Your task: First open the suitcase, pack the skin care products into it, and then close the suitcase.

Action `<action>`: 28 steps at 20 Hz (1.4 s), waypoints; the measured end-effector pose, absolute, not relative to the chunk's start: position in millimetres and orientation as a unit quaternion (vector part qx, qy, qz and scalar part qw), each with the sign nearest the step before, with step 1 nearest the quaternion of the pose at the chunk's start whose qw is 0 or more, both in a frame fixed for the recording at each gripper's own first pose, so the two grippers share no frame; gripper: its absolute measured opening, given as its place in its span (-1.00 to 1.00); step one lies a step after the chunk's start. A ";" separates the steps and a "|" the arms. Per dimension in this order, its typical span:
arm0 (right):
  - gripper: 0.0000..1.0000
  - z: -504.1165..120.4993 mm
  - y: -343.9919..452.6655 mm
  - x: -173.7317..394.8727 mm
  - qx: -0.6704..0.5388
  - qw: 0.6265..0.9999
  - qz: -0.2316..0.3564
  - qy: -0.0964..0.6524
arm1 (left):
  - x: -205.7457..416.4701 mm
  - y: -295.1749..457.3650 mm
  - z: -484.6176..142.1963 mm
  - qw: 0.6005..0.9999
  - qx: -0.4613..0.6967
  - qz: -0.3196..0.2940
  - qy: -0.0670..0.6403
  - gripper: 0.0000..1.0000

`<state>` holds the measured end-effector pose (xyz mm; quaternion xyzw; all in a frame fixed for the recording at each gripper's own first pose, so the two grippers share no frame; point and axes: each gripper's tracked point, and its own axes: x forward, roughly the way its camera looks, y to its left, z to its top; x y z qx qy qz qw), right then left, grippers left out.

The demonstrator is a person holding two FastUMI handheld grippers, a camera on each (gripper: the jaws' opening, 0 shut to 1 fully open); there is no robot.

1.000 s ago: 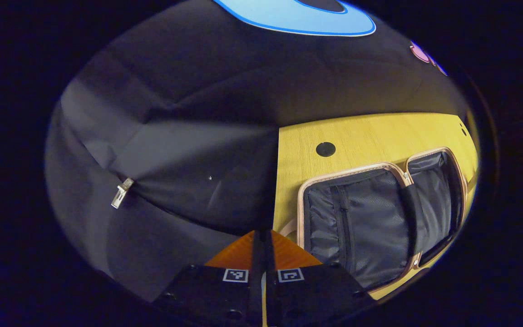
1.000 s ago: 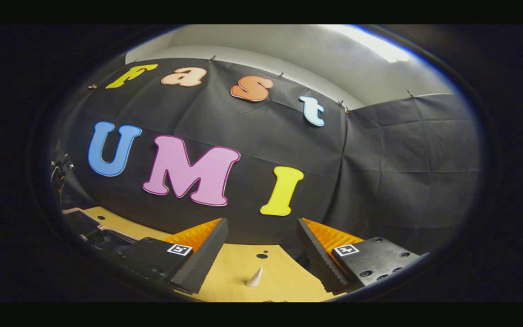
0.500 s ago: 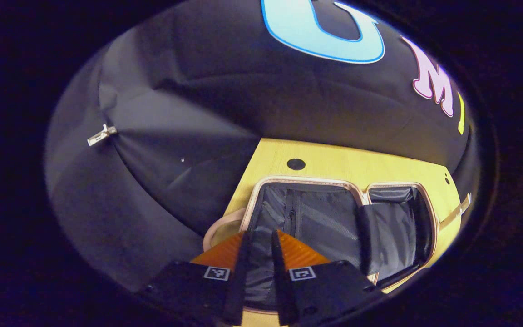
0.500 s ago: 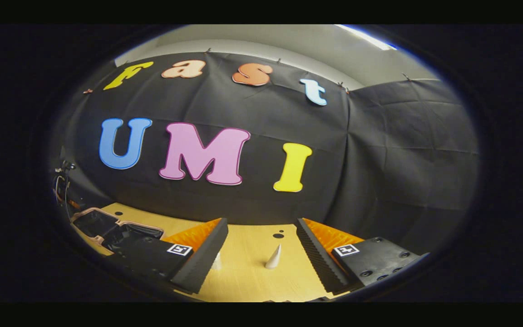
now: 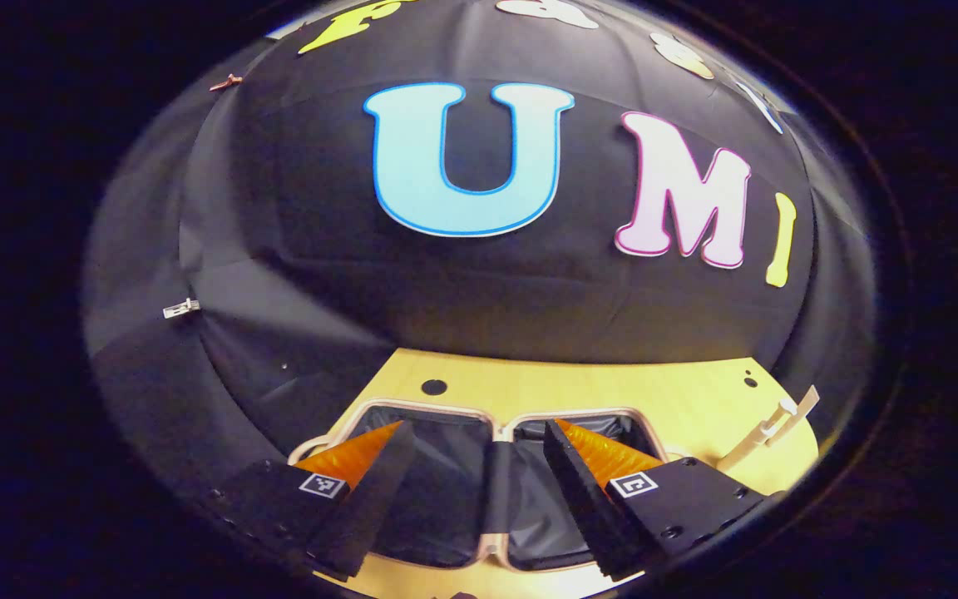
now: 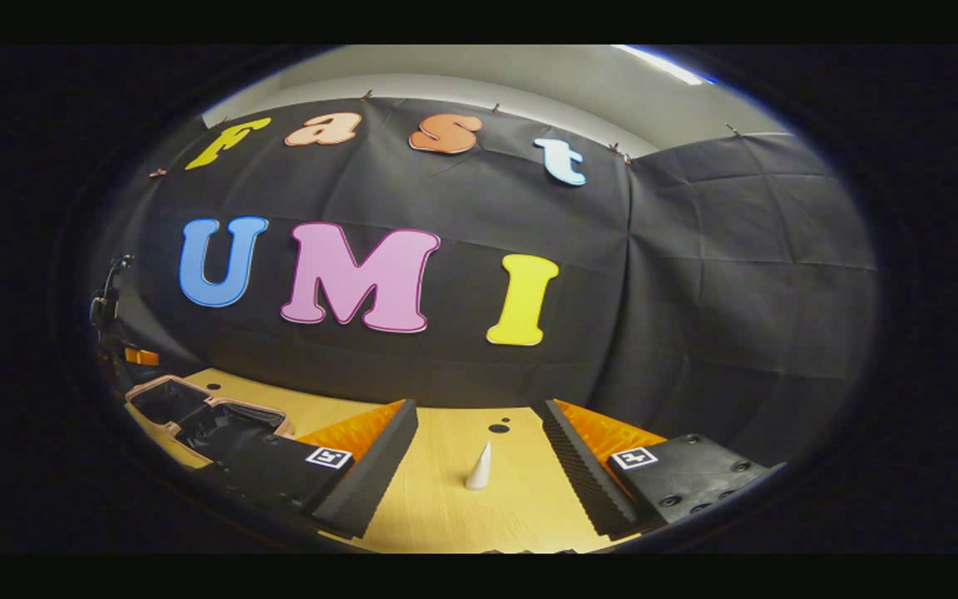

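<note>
Lying flat, suitcase (image 5: pixel 446 507) open on table (image 5: pixel 678 399), both halves up for loading. Left gripper (image 5: pixel 471 466) wide, empty, above it. Right gripper (image 6: pixel 479 453) wide, empty, framing white cone-shaped product (image 6: pixel 478 467), likely lining up pick.

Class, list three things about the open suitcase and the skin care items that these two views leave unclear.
1. Left gripper view: the black-lined open suitcase has its near corners hidden by the left claw.
2. Right gripper view: the suitcase's near half is covered by a finger of the right claw.
3. Right gripper view: the small white cone-shaped item is too small to identify.
</note>
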<state>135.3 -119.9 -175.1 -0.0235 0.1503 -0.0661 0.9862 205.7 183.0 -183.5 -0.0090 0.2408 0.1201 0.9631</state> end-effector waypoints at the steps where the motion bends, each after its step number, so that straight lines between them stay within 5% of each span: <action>1: 0.94 -182.7 -122.4 139.1 -0.025 0.986 -0.055 0.153 | 209.2 160.2 -187.8 0.966 -0.011 0.116 0.233 0.99; 18: 0.94 -333.9 -173.8 157.5 -0.003 0.974 0.055 0.219 | 228.9 -176.4 -362.7 0.965 0.008 -0.060 0.256 0.96; 28: 0.94 -397.5 -163.9 158.9 0.008 0.966 0.043 0.254 | 310.9 -211.8 -433.1 0.958 0.008 -0.059 0.280 0.97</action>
